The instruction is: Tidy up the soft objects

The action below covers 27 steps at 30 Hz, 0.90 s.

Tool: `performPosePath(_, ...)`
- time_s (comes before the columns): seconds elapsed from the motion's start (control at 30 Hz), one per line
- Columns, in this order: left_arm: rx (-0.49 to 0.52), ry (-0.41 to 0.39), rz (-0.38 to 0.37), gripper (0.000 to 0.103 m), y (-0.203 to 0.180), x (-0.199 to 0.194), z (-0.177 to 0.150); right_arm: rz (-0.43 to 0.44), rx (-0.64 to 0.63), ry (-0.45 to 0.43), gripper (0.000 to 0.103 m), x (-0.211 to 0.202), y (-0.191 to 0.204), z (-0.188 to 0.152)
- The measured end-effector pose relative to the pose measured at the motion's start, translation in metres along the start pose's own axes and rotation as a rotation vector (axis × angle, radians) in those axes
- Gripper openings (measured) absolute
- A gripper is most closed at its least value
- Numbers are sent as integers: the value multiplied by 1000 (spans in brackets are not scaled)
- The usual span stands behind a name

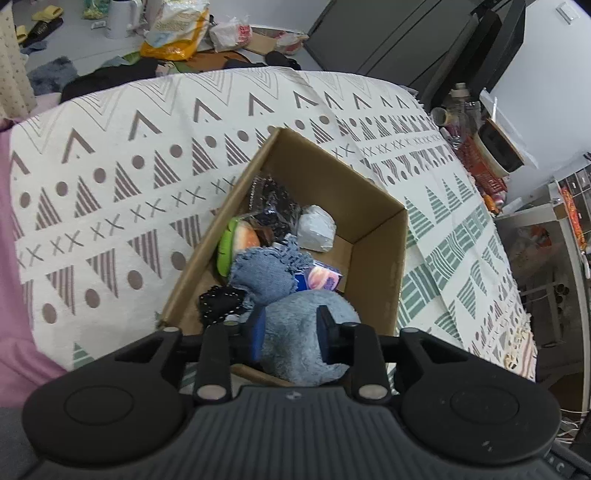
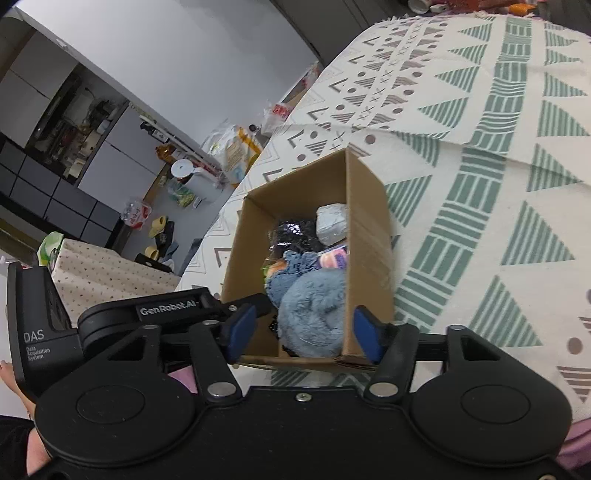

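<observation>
An open cardboard box (image 1: 373, 266) stands on a patterned cloth (image 1: 110, 166). It holds a blue-grey terry cloth (image 1: 264, 271), a white crumpled bundle (image 1: 316, 228), a black lacy pouch (image 1: 275, 201), a green and orange soft toy (image 1: 236, 240) and a pink pack (image 1: 325, 278). My left gripper (image 1: 291, 332) is shut on a fluffy blue plush (image 1: 295, 354) at the box's near end. In the right wrist view the plush (image 2: 314, 314) sits inside the box (image 2: 369, 229). My right gripper (image 2: 303, 336) is open, with a finger on either side of the box's near end.
The patterned cloth (image 2: 498, 184) spreads wide around the box. Bottles and packets (image 1: 461, 114) crowd its far right edge. Bags and clothes (image 1: 173, 33) litter the floor beyond. Slippers (image 2: 159, 229) and a white canister (image 2: 183, 170) stand on the floor. Pink fabric (image 1: 11, 295) lies at left.
</observation>
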<state>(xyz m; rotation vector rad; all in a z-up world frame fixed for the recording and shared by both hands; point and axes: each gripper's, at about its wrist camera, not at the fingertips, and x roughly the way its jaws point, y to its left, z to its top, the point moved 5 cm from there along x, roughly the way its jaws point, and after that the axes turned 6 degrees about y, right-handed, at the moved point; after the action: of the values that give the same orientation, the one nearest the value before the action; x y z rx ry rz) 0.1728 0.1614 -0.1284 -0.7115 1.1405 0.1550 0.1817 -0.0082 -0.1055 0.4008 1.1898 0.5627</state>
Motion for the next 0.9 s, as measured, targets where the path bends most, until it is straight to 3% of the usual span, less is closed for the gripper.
performPosePath(0.17, 24, -39, 31, 47, -6, -11, -3, -52, -15, -42, 79, -13, -2, 0)
performPosePath(0.33, 45, -60, 51, 56, -15, -20, -8, -80, 2, -65, 82, -23, -9, -2)
performPosePath(0.47, 87, -77, 56, 68, -26, -30, -13, -108, 12, -91, 91, -35, -15, -4)
performPosePath(0.7, 158, -129, 71, 75, -41, -51, -24, -153, 12, -139, 103, -58, -22, -10)
performPosePath(0.9, 220, -162, 84, 80, -51, -67, -35, -182, 41, -179, 103, -80, -33, -19)
